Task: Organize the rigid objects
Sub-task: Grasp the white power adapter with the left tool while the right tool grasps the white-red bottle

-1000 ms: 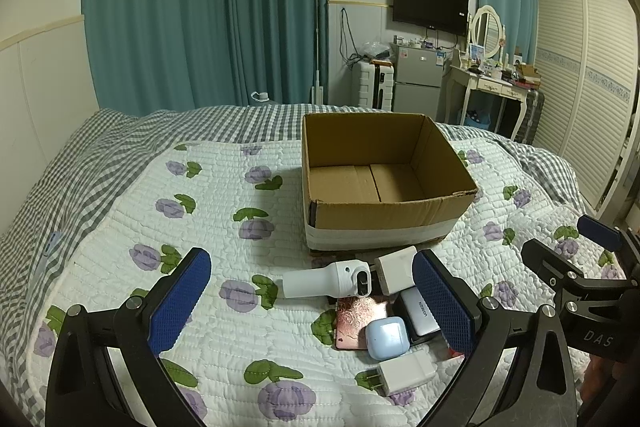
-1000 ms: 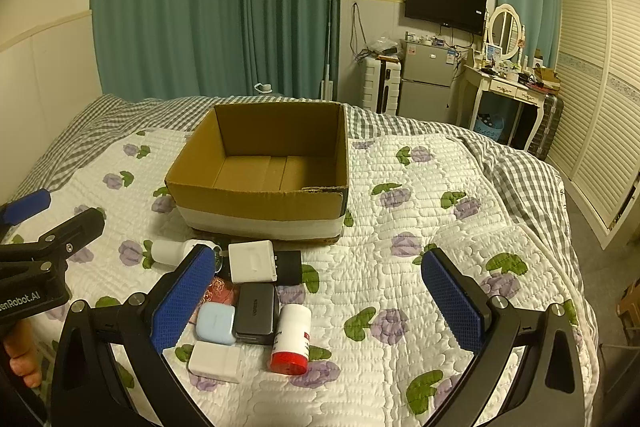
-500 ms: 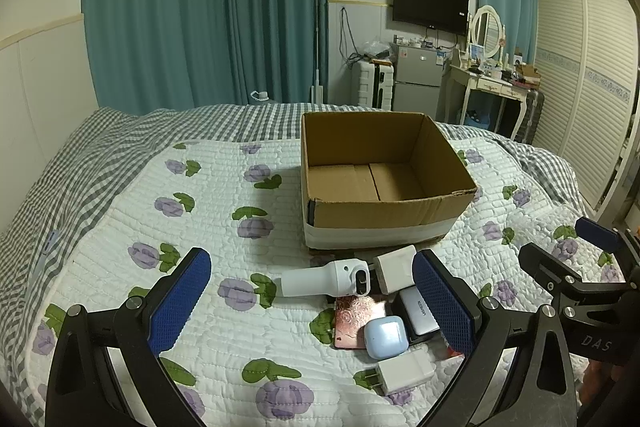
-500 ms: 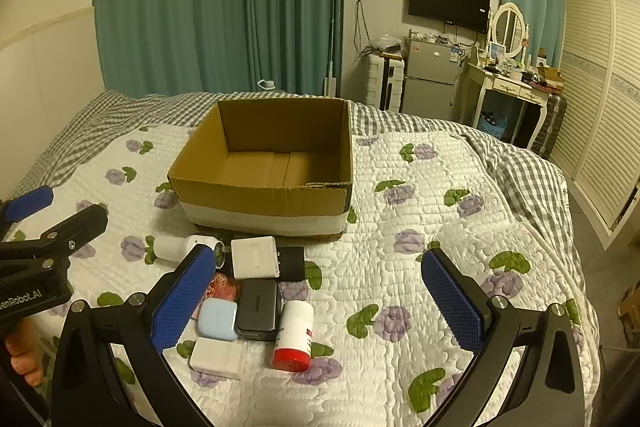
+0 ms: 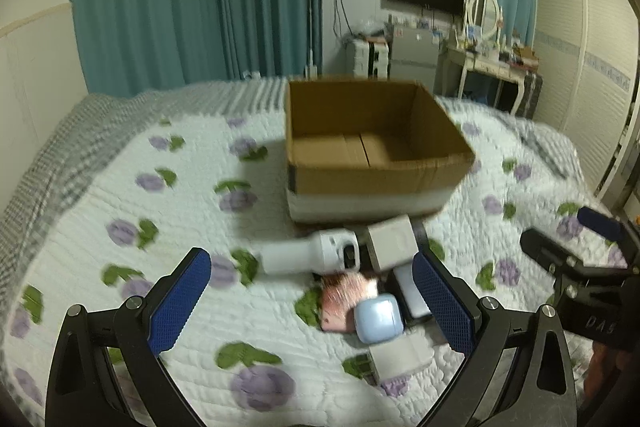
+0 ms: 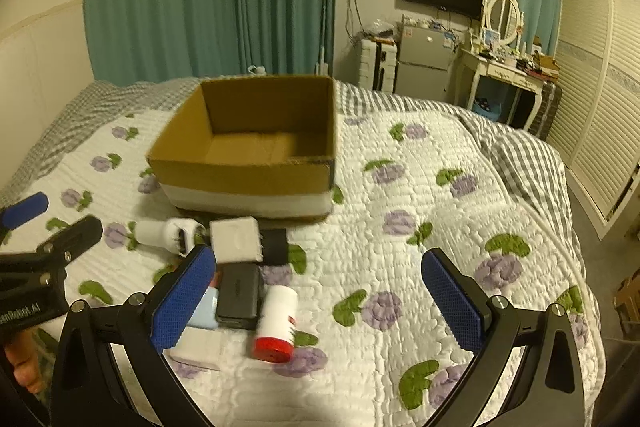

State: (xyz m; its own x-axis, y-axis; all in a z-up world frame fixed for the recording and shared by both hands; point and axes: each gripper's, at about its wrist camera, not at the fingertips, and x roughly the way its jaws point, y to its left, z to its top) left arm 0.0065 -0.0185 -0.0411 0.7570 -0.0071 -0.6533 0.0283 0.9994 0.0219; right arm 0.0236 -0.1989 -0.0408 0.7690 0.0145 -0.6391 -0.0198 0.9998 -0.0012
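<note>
While hovering over the bed [image 6: 440, 211], left gripper [image 5: 312, 301] and right gripper [image 6: 318, 297] both spread wide, holding nothing. Cardboard box [image 6: 248, 163] empty, mid-quilt. Clutter bunched just in front of box: white handheld device [image 5: 308, 257], white cube [image 6: 236, 239], blue case [image 5: 378, 319], red-capped bottle [image 6: 276, 325].

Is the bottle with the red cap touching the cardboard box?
Apart. The right wrist view shows the bottle lying well in front of the cardboard box, with quilt between them.
</note>
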